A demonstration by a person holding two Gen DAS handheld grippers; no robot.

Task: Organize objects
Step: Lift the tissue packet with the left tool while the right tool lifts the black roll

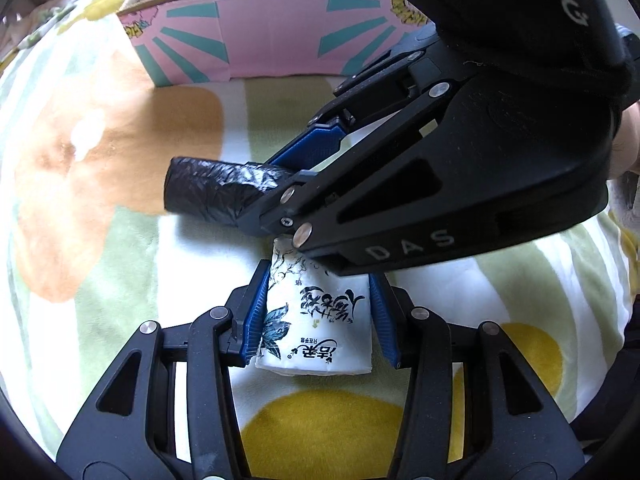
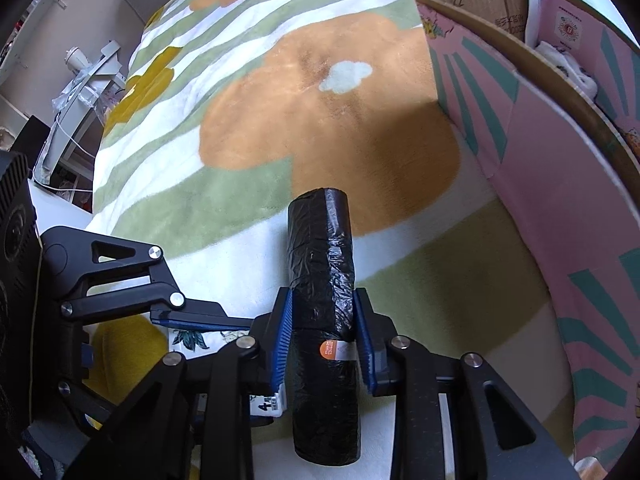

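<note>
A white tissue pack [image 1: 320, 328] with blue-black flower print lies on the flowered blanket [image 1: 120, 160], and my left gripper [image 1: 320, 276] is shut on its two sides. Just beyond it, my right gripper [image 1: 262, 196] reaches in from the right, shut on a black roll of bin bags [image 1: 208, 192]. In the right wrist view the roll [image 2: 322, 248] runs lengthwise between the blue pads [image 2: 282, 340] of the right gripper [image 2: 323, 294], with an orange-and-white label near its middle. A corner of the tissue pack [image 2: 188, 338] shows under a left gripper finger [image 2: 200, 316].
A pink cardboard box [image 1: 260, 40] with teal rays stands open on the blanket beyond both grippers; it is at the right in the right wrist view [image 2: 540, 168], with white items [image 2: 568, 64] inside. Past the blanket's left edge are shelves and clutter [image 2: 80, 80].
</note>
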